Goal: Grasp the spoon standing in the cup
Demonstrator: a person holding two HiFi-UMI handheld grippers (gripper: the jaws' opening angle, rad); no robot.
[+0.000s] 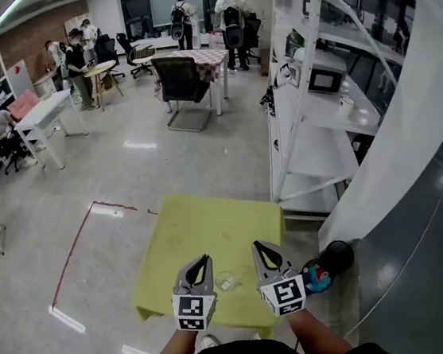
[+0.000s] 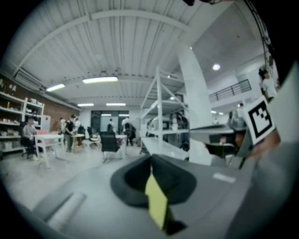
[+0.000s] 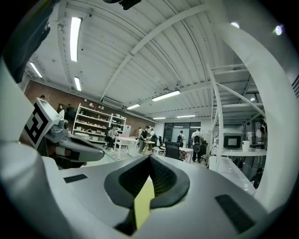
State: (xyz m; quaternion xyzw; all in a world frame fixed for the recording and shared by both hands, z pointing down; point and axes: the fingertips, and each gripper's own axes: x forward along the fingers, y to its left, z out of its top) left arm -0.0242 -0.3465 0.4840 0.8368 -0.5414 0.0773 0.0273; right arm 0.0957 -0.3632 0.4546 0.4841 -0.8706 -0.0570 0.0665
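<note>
On the yellow-green table (image 1: 211, 221), near its front edge, stands a small clear glass cup (image 1: 227, 280). A spoon in it is too small to make out. My left gripper (image 1: 206, 257) hovers just left of the cup with its jaws shut and empty. To the cup's right, my right gripper (image 1: 256, 246) is likewise shut on nothing. Both gripper views point level across the room over the closed jaws, with the left gripper (image 2: 150, 157) and the right gripper (image 3: 149, 157) each showing only a sliver of table. Neither gripper view shows the cup.
A blue and red object (image 1: 318, 278) and a black round thing (image 1: 337, 256) lie on the floor right of the table. A white shelving rack (image 1: 311, 121) and a thick white column (image 1: 408, 133) stand close on the right. Chairs, tables and people are far back.
</note>
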